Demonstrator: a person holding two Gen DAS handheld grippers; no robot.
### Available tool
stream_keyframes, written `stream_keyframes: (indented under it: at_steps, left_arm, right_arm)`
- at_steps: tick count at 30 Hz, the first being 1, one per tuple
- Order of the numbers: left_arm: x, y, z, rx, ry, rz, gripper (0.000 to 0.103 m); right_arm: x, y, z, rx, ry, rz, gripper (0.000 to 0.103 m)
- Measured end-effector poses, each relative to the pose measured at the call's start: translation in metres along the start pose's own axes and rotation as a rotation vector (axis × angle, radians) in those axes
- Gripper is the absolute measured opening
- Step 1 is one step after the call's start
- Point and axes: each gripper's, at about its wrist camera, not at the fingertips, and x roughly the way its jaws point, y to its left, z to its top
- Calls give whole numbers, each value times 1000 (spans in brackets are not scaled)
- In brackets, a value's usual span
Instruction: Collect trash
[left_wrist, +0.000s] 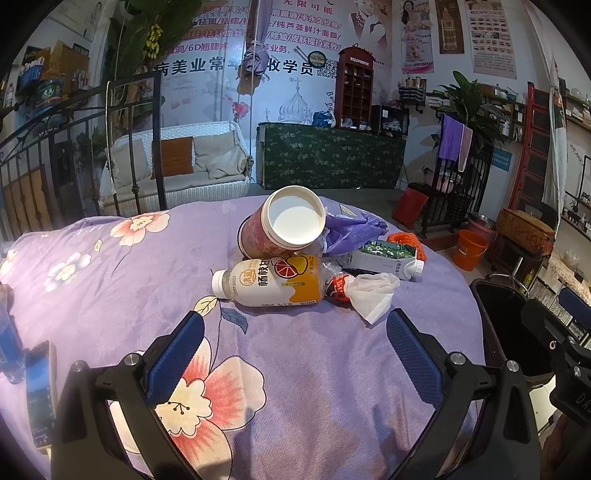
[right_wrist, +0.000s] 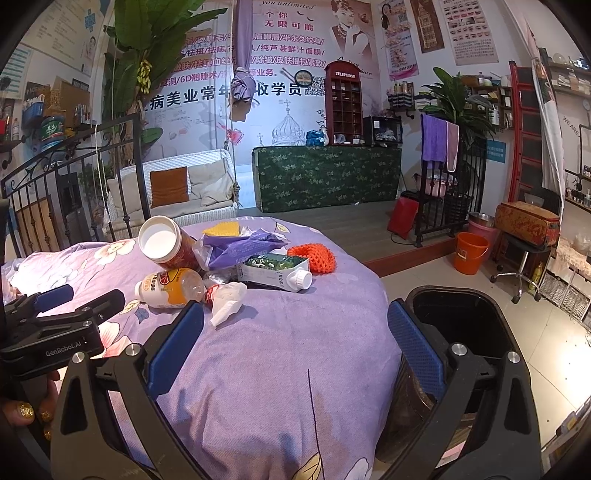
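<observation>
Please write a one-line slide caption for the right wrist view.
Open right gripper faces a trash pile, juice bottle and crumpled tissue, on the purple bedspread beside a black bin.

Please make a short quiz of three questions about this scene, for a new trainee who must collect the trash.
1. True or false: the left gripper and the right gripper are both open and hold nothing.
2. Which item lies nearest the left gripper? A) orange net B) juice bottle C) milk carton
3. Fill in: the paper cup lies on its ____, mouth toward the cameras.

Key: 1 true. 2 B. 3 side. Note: the black bin stands beside the bed, on the right.
</observation>
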Motion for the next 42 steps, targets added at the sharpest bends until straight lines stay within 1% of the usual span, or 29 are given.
stream_keyframes:
  at_steps: [5,9,10,12,14,16,17,20,22,23,25,26,27,28,29,30,31,32,33,36,37,39,42]
  left_arm:
    - [12,9,-2,-8,51,13,97]
    - [19,28,-3,-17,73,62,97]
    - [20,33,-3,-19,76,74,97]
    - [22,46,-1,-21,83,122,97]
    - [22,59,1,-28,87,158,97]
    - [23,72,3,-48,96,183,97]
    - [23,77,4,-59,104,186,97]
    - [25,86,4,-82,120,181,97]
    - [26,87,3,-82,125,182,97]
    - [27,88,3,-81,130,180,97]
    - [29,88,3,-74,135,175,97]
    - [31,89,3,-69,139,174,97]
    - [33,90,4,-67,142,174,97]
    - [35,92,4,-67,143,172,97]
    - [36,93,5,-70,146,168,97]
    - [37,94,4,-74,148,164,97]
    - [39,95,5,-79,152,155,97]
    - [41,96,4,-81,155,149,97]
    - [43,96,4,-78,161,145,97]
    - [50,97,1,-66,175,134,97]
    - [52,97,1,-61,179,128,97]
    - [56,96,1,-50,184,116,97]
    - [59,93,2,-17,190,86,97]
  right_arm:
    - [17,9,1,-42,65,44,98]
    - [44,27,7,-85,137,156,98]
    - [54,33,12,-92,162,197,98]
    - [72,42,22,-86,210,268,98]
    - [99,56,43,-79,289,386,98]
    - [121,70,61,-86,355,466,98]
    - [140,81,79,-99,410,490,98]
    - [175,103,114,-112,521,539,98]
    - [212,128,139,-130,640,585,98]
    - [222,135,144,-135,669,583,98]
    - [257,159,150,-158,807,570,98]
    - [277,173,150,-169,887,582,98]
    - [291,183,148,-173,938,580,98]
    - [297,186,146,-177,980,570,98]
    - [314,195,141,-185,1036,535,96]
    - [323,194,138,-180,1061,512,93]
    - [331,197,134,-183,1087,492,92]
    - [343,203,127,-198,1131,473,91]
    - [351,208,121,-207,1162,464,86]
    - [365,219,101,-258,1213,412,84]
    - [367,221,96,-269,1219,406,84]
    - [372,224,85,-282,1245,398,83]
    - [373,220,85,-262,1235,414,82]
